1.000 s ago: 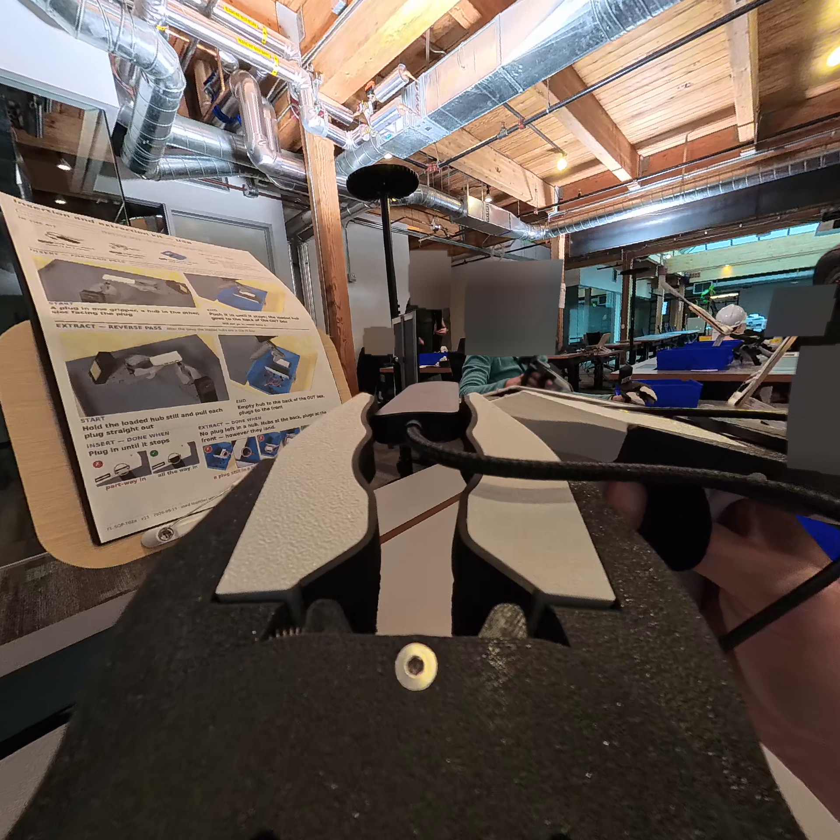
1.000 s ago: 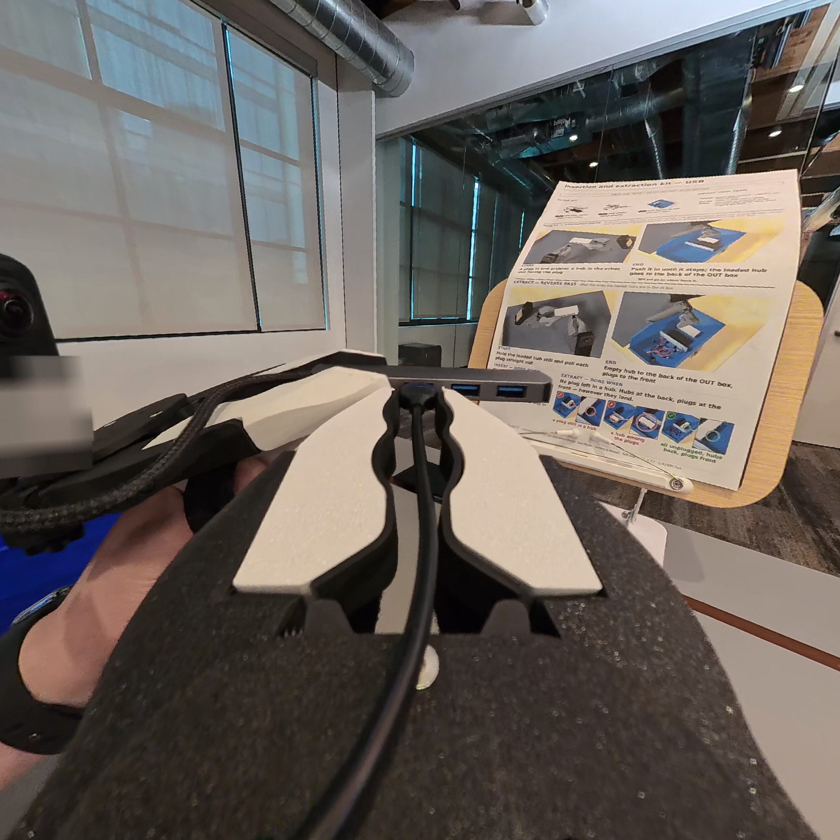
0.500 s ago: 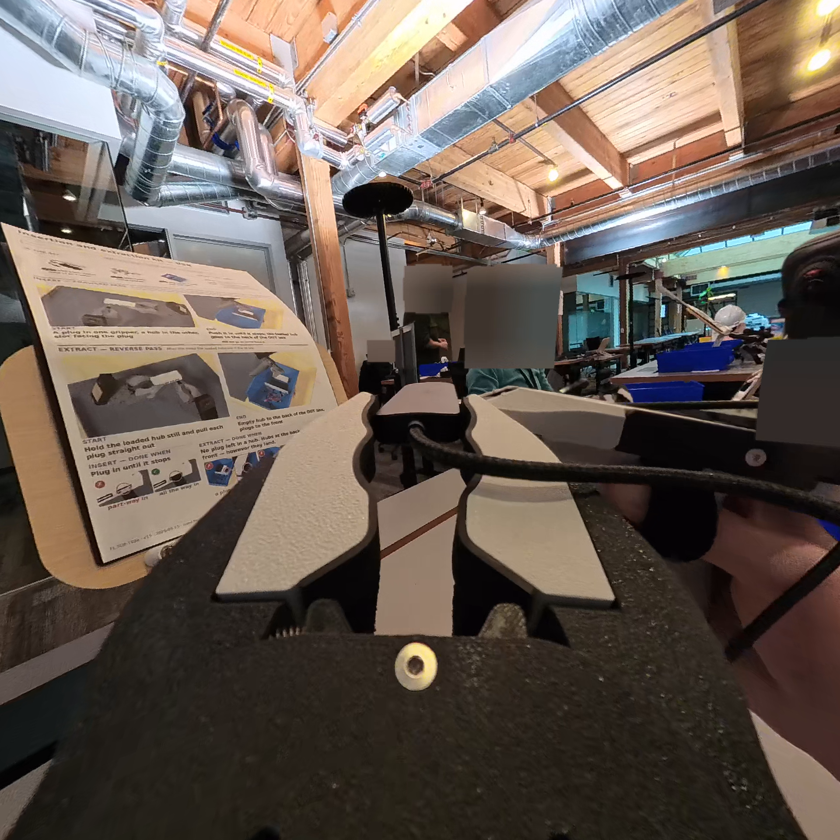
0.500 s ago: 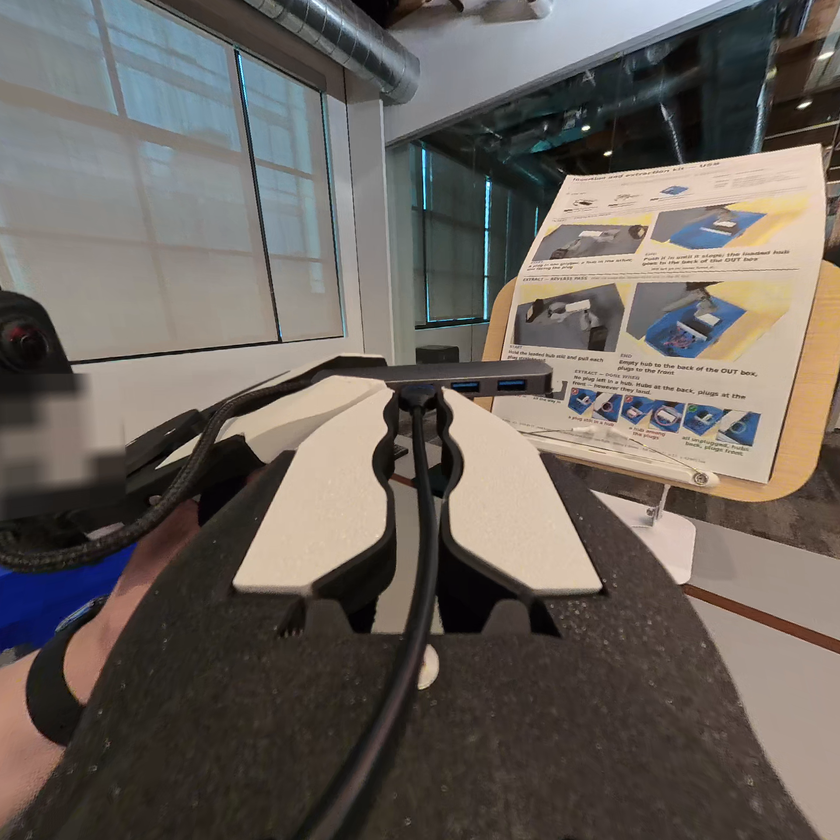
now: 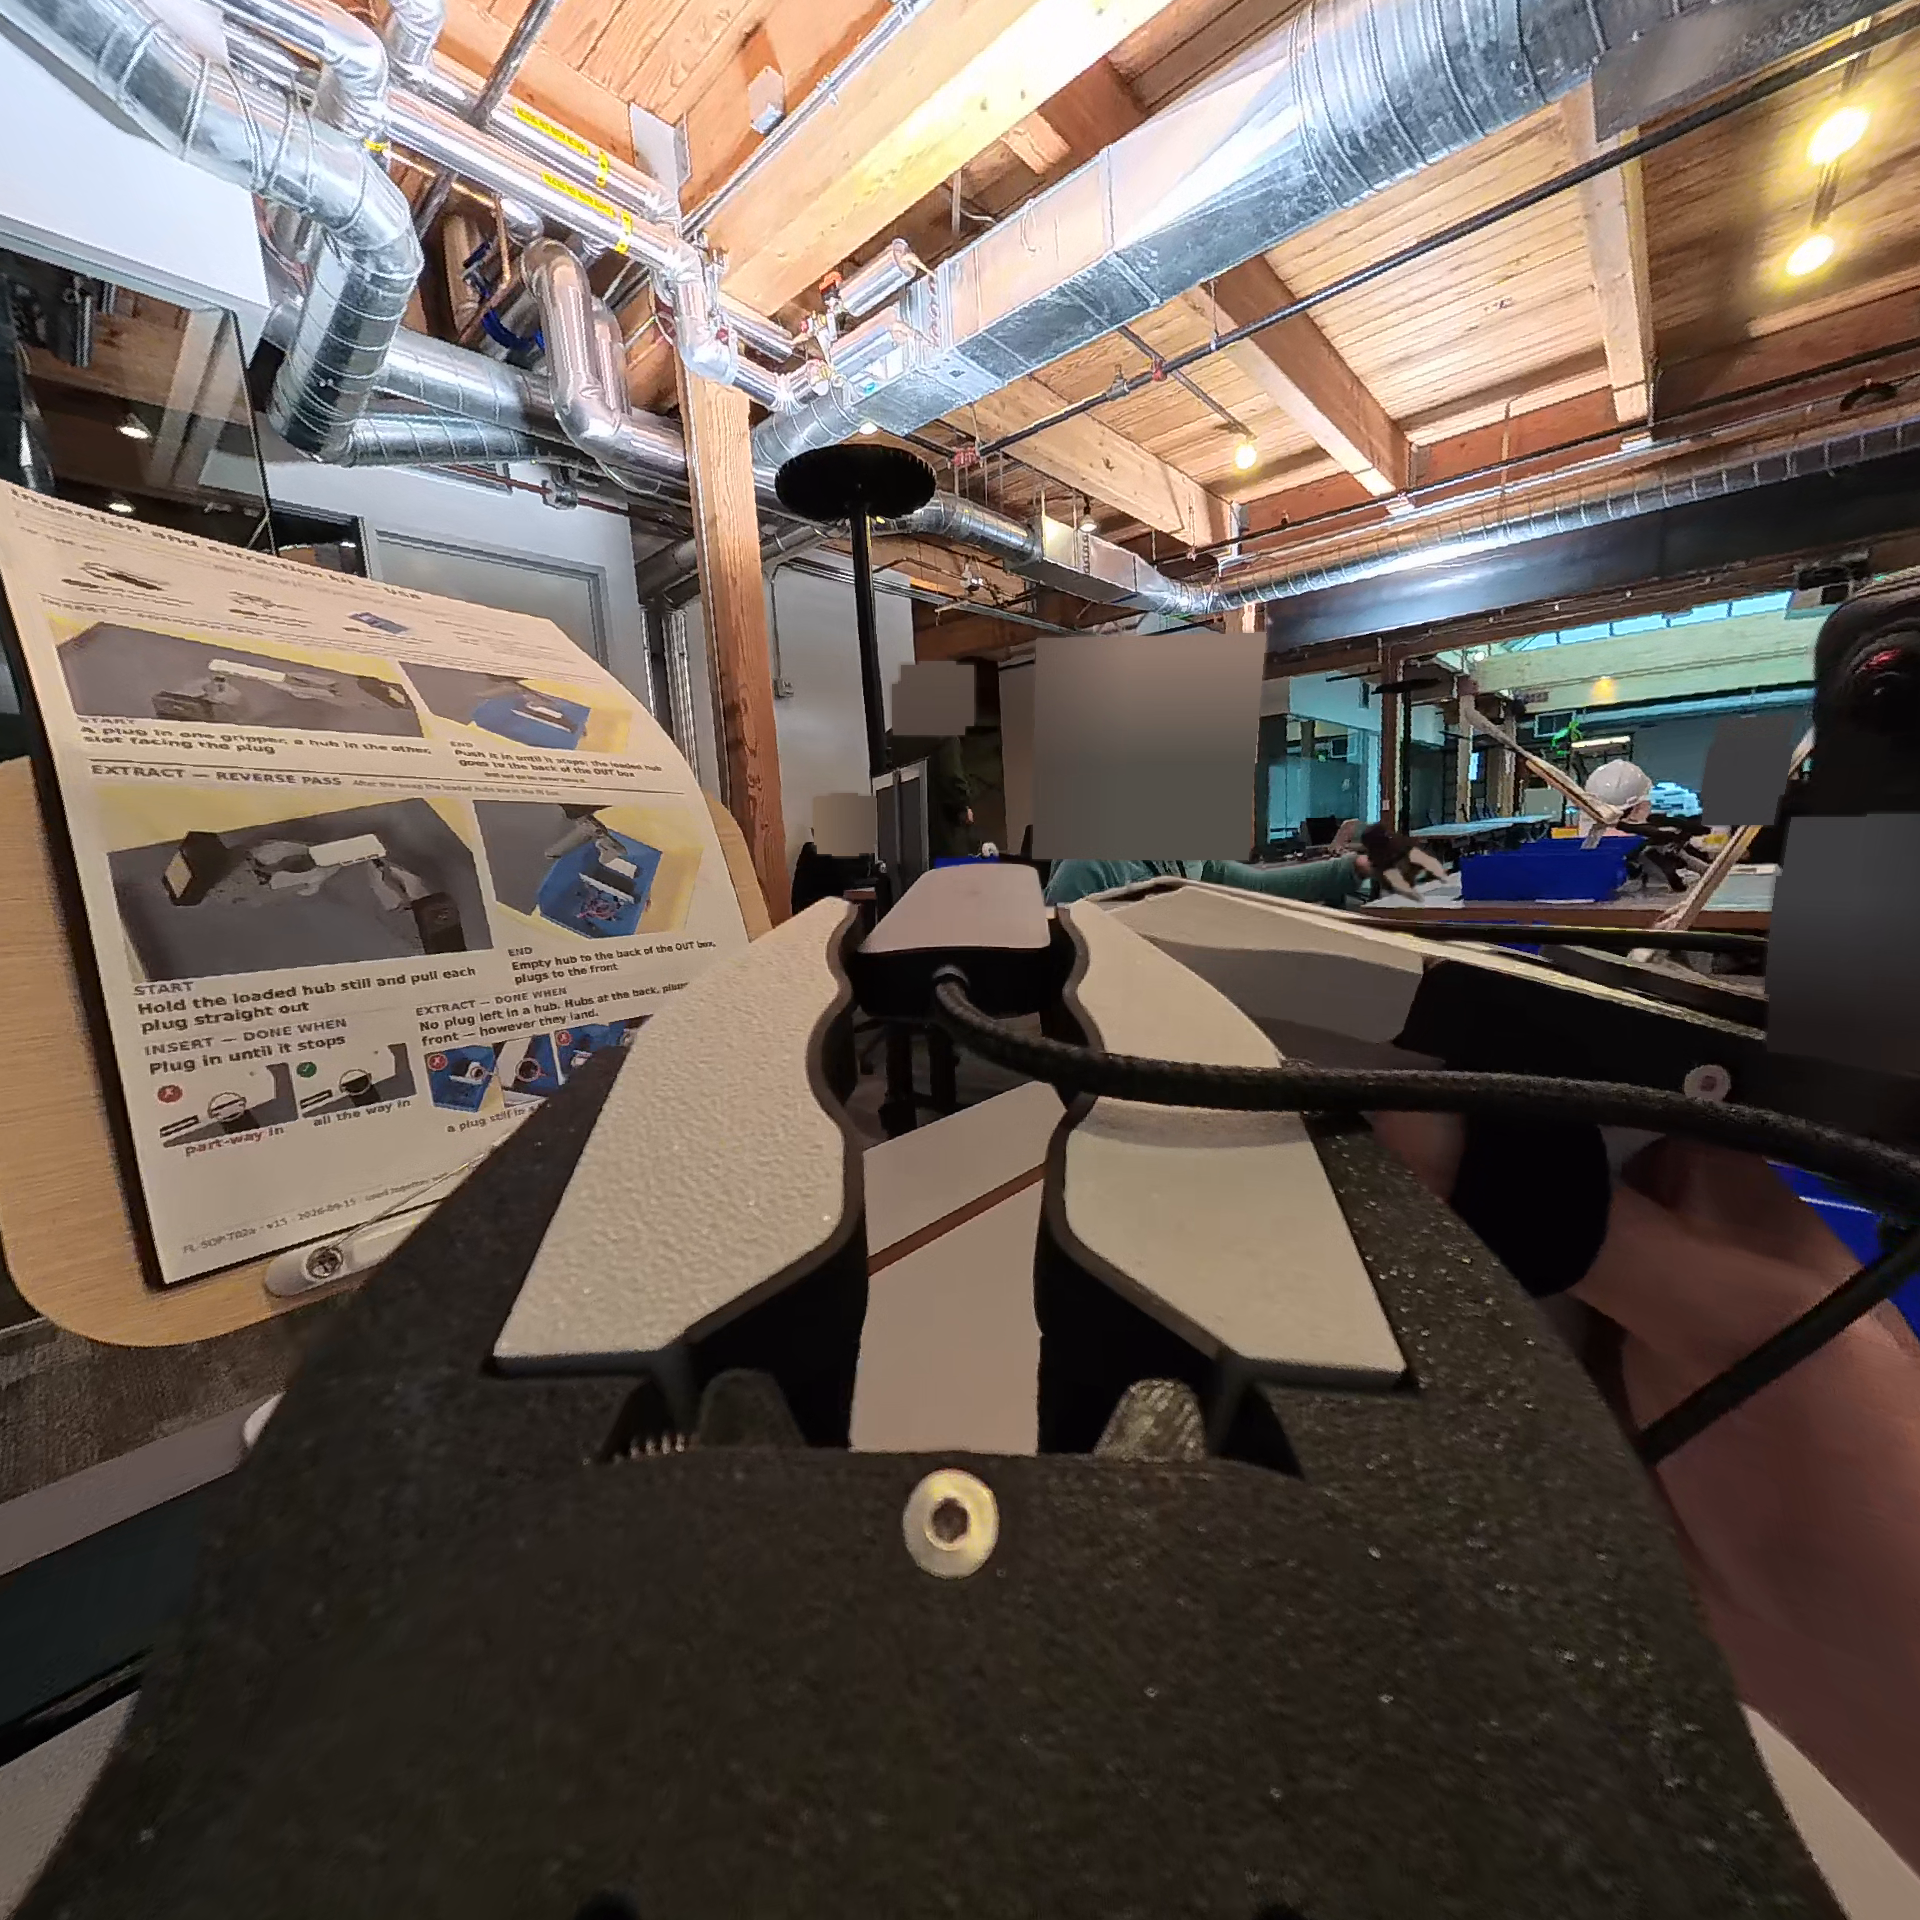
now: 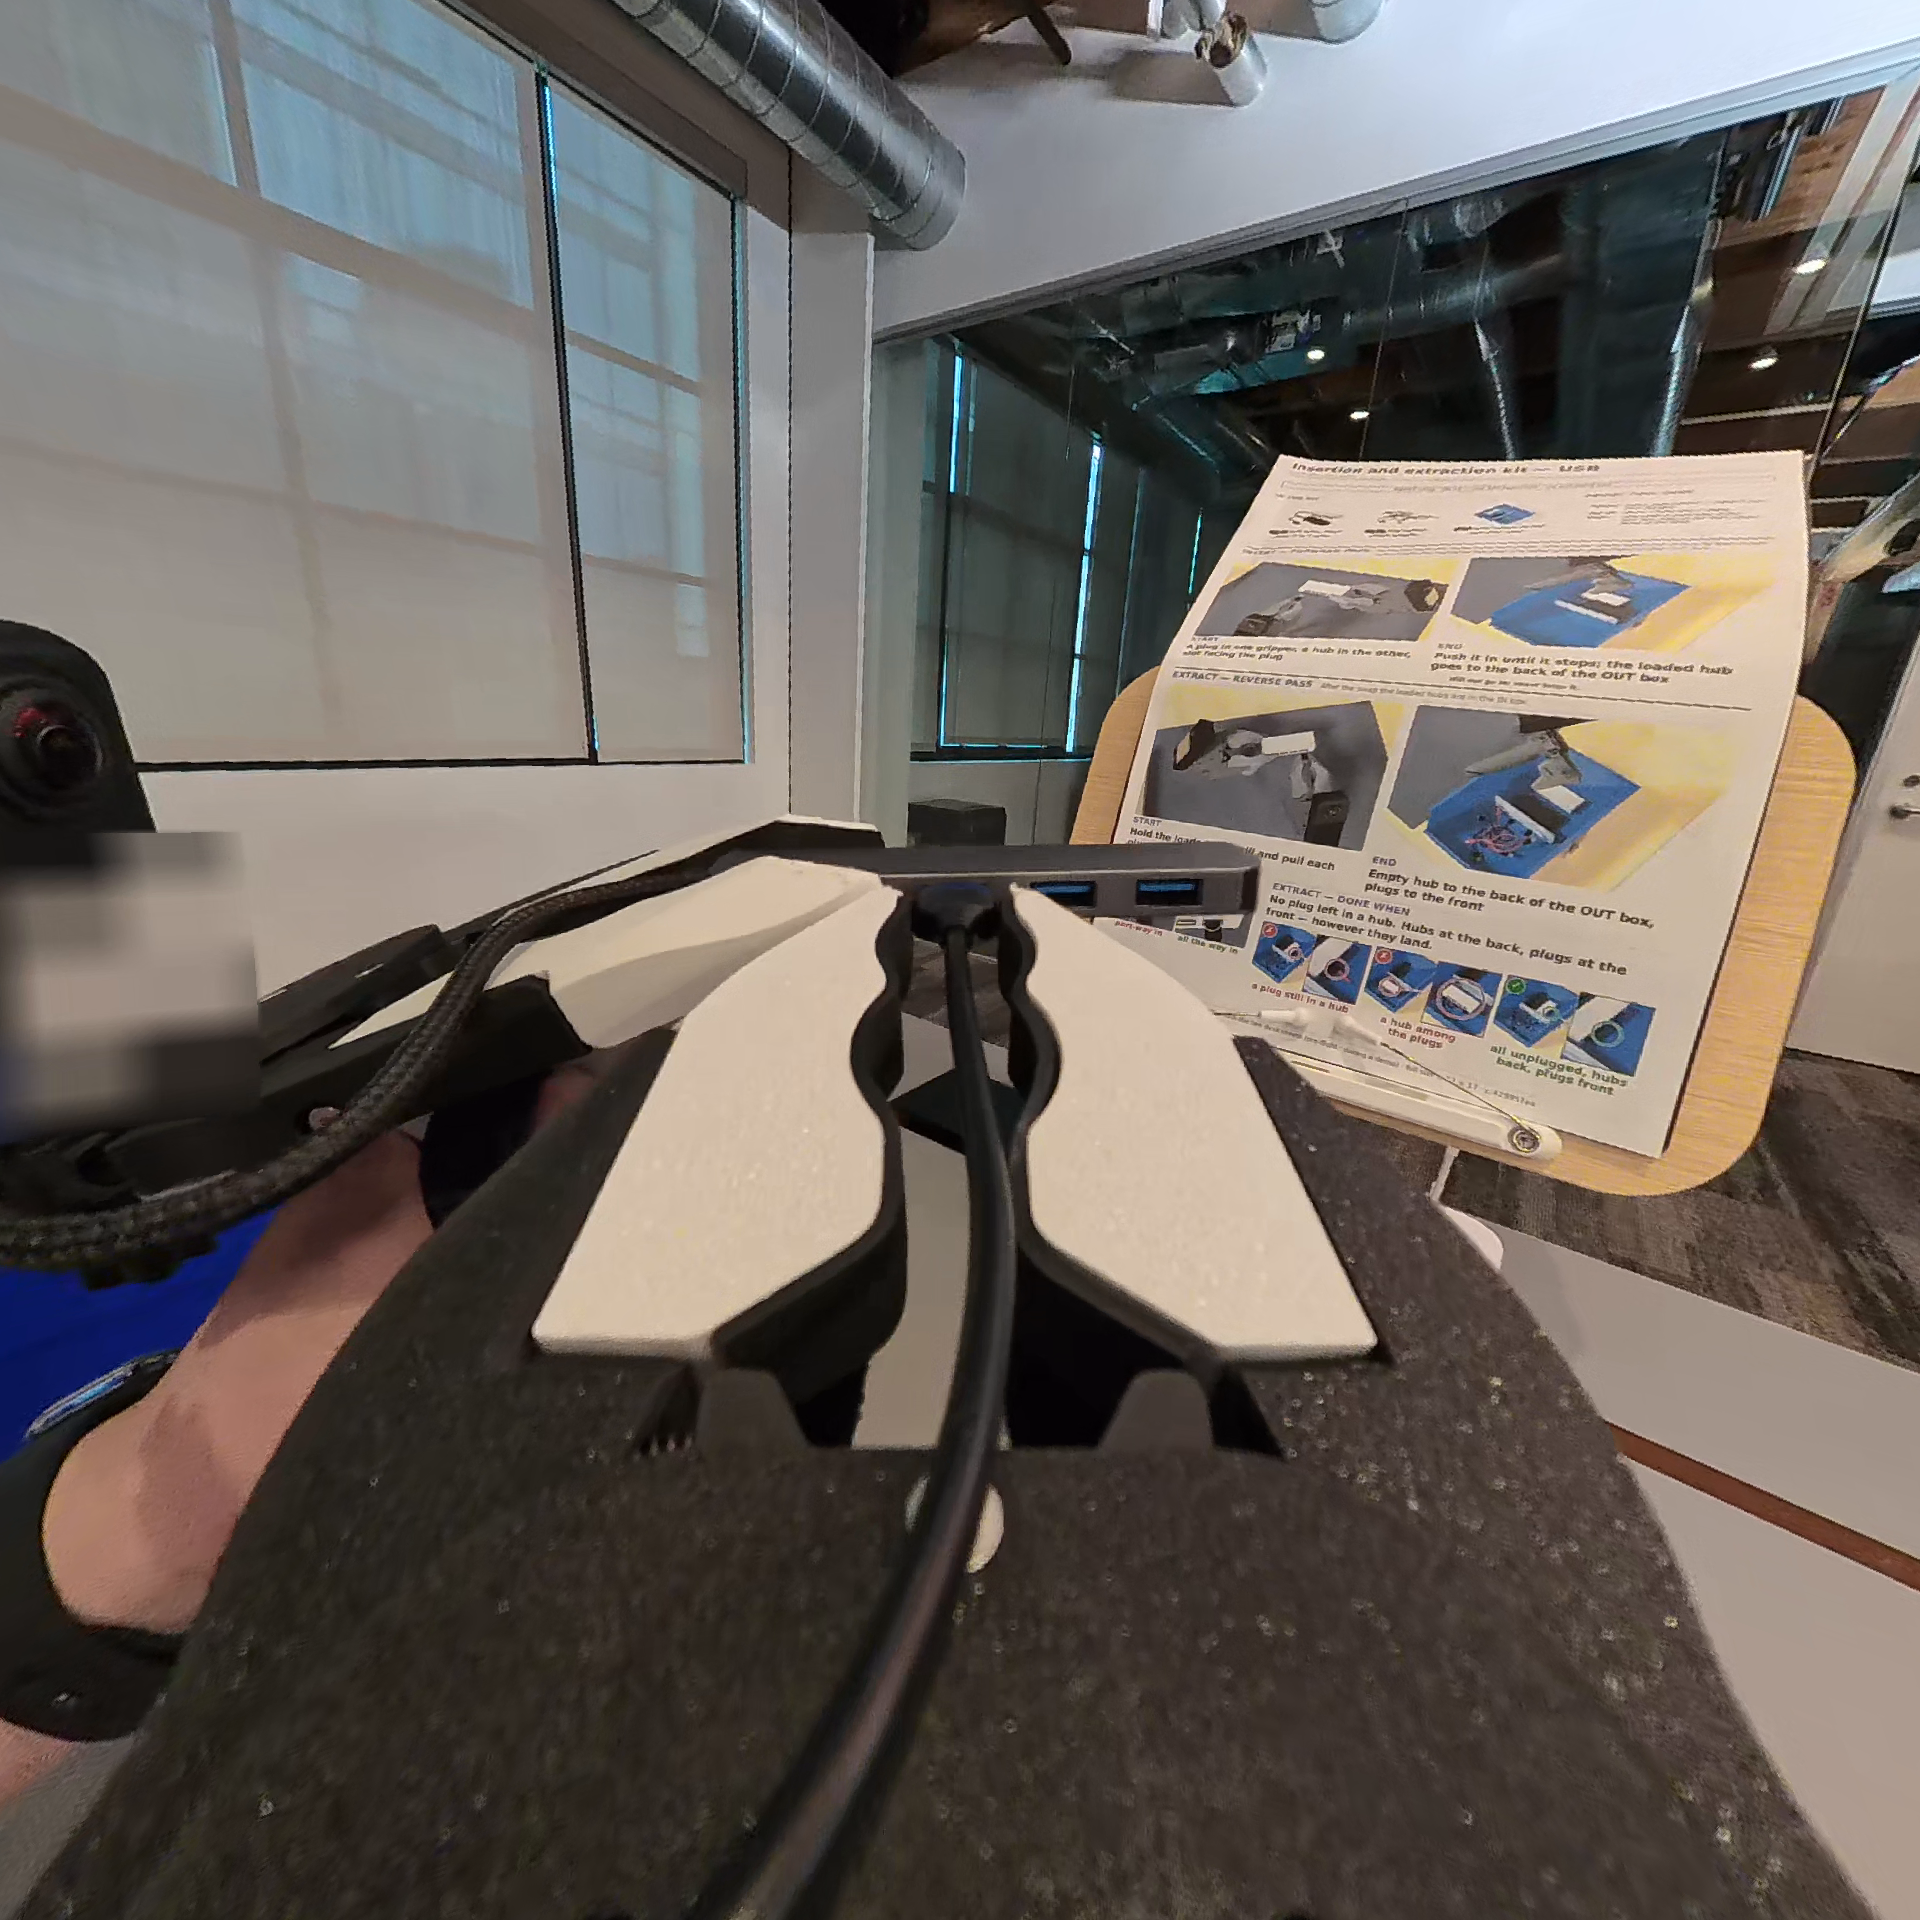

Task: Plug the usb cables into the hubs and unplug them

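Note:
In the left wrist view my left gripper [image 5: 956,935] is shut on the end of a dark grey USB hub [image 5: 956,896]. The hub's braided black cable [image 5: 1351,1086] runs off to the right. In the right wrist view my right gripper [image 6: 951,906] is shut on a black USB plug [image 6: 951,914] that sits in the hub's [image 6: 1143,862] left port. Two blue ports show to its right. The plug's thin black cable [image 6: 982,1195] trails back between my fingers. The grippers meet at right angles, held up in the air. The left gripper's fingers [image 6: 727,914] show at the left.
An instruction sheet on a wooden stand [image 5: 312,883] is close by, also in the right wrist view [image 6: 1455,810]. A grey table with a brown stripe [image 6: 1714,1455] lies below. A blue bin [image 6: 104,1330] is low on the left. People work at far tables with blue bins [image 5: 1538,878].
Both grippers have shifted a little together, so the instruction sheet has moved in both views. The grips on the hub and the plug have not changed.

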A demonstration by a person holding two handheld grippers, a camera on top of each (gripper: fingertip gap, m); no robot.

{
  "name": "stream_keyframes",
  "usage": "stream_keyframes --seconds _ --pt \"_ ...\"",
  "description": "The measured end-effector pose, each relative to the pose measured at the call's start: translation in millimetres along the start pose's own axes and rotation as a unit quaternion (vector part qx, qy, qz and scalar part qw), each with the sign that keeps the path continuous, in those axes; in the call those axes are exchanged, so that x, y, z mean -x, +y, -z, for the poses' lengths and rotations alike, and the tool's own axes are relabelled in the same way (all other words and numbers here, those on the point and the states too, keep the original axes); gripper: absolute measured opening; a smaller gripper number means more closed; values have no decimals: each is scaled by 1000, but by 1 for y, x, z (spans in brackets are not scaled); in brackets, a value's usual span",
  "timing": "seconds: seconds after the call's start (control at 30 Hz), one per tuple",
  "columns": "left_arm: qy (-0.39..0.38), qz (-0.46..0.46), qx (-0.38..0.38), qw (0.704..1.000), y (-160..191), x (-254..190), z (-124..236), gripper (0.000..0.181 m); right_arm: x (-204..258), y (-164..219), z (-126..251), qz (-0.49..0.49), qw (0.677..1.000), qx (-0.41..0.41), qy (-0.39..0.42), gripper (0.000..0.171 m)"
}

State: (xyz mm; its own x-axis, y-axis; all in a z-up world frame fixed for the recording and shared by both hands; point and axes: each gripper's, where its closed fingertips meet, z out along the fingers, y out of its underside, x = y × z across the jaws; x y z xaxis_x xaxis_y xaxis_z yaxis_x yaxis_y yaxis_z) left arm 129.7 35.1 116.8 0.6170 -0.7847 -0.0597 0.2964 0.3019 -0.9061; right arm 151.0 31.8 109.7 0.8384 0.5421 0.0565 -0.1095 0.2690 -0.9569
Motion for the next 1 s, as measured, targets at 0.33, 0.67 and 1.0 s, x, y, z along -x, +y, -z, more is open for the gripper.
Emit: stream_keyframes --seconds 0.33,0.67,1.0 --pt "-18 -46 -7 999 -7 -6 0 34 -6 -7 6 17 1000 -14 -1 15" --pt "10 -22 12 1000 -2 -12 -1 34 -6 -8 10 41 999 -17 -14 15" --pt "2 -33 23 999 -1 -9 0 33 -4 -8 7 45 999 -13 -7 16"
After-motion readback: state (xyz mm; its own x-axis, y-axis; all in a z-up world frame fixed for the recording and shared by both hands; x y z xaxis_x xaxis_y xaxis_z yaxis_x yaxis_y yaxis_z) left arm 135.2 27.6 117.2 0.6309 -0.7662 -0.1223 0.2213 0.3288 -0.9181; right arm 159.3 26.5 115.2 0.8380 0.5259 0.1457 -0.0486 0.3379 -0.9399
